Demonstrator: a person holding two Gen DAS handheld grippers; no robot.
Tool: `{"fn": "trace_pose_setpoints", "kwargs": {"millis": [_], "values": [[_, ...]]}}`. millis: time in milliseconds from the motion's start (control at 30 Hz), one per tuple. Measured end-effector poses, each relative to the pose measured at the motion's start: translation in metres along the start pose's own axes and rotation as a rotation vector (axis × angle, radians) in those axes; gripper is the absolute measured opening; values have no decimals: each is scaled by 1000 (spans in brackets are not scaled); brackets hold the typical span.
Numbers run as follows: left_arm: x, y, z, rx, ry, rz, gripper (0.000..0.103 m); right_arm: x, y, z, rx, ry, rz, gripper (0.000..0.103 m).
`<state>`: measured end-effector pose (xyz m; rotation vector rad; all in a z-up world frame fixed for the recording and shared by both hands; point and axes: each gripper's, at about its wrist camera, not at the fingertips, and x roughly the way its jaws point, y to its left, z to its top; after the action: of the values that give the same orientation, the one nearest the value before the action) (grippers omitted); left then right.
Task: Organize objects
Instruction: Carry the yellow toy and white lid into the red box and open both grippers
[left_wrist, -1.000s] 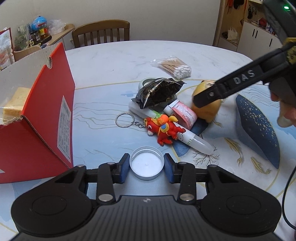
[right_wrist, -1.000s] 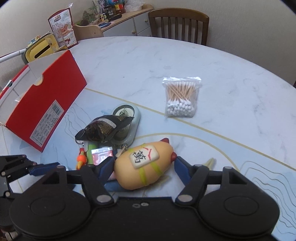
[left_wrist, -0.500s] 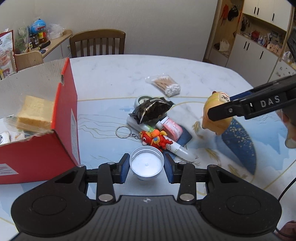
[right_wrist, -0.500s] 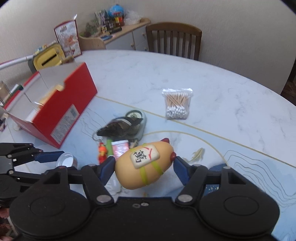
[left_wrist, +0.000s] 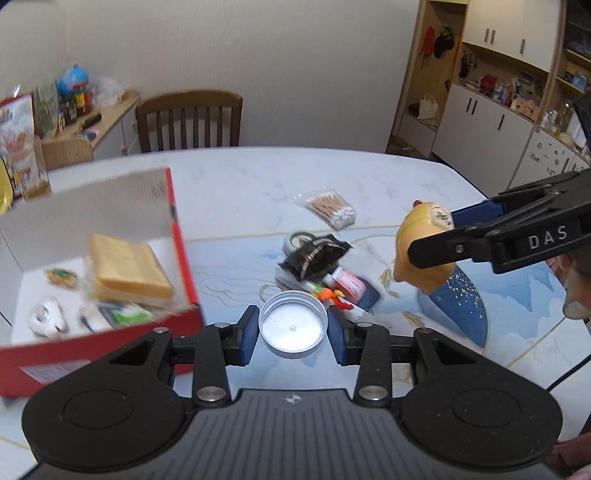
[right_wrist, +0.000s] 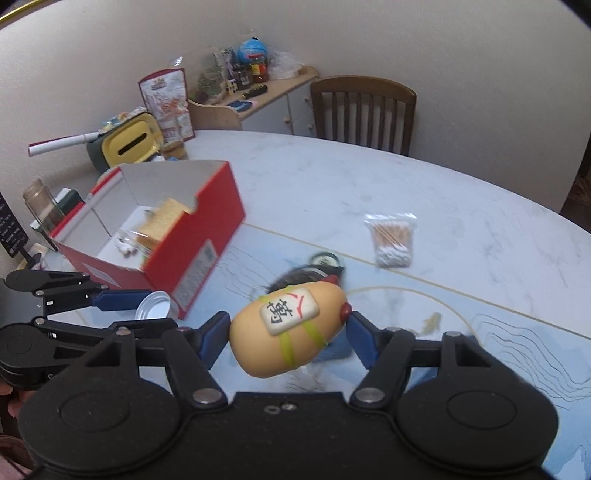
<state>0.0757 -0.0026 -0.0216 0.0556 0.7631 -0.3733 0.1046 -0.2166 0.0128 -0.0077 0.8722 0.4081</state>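
Note:
My left gripper (left_wrist: 293, 328) is shut on a white round jar lid (left_wrist: 293, 324), held in the air above the table, to the right of the red box (left_wrist: 184, 258). My right gripper (right_wrist: 286, 332) is shut on a tan egg-shaped toy (right_wrist: 284, 332) with a mahjong tile on it, also lifted; the same toy (left_wrist: 421, 254) shows at the right of the left wrist view. The open red box (right_wrist: 207, 236) holds a yellow sponge (left_wrist: 125, 273) and small items. On the table lies a pile: a black snack packet (left_wrist: 314, 254), a pink tube (left_wrist: 349, 282) and a red keychain figure (left_wrist: 328, 295).
A bag of cotton swabs (right_wrist: 393, 240) lies on the white marble table (right_wrist: 332, 184) beyond the pile. A wooden chair (right_wrist: 364, 110) stands at the far edge. A yellow tissue box (right_wrist: 125, 147) and jars sit left of the red box. Cupboards (left_wrist: 498, 122) line the right.
Both grippers have risen from the table with the lid and the toy. The red box's inside has come into view, and the pile now lies lower and farther off.

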Motion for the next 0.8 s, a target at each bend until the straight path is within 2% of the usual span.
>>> {"fn": "trace_pose_setpoints", "kwargs": {"millis": [167, 400, 800], "values": [[-18, 26, 5, 15, -20, -3, 38, 5, 31, 14, -33, -3, 11, 68], [-35, 82, 11, -7, -42, 36, 38, 22, 76, 33, -88, 0, 23, 68], [-34, 175, 19, -27, -14, 102, 38, 65, 151, 66, -163, 23, 46, 68]]}}
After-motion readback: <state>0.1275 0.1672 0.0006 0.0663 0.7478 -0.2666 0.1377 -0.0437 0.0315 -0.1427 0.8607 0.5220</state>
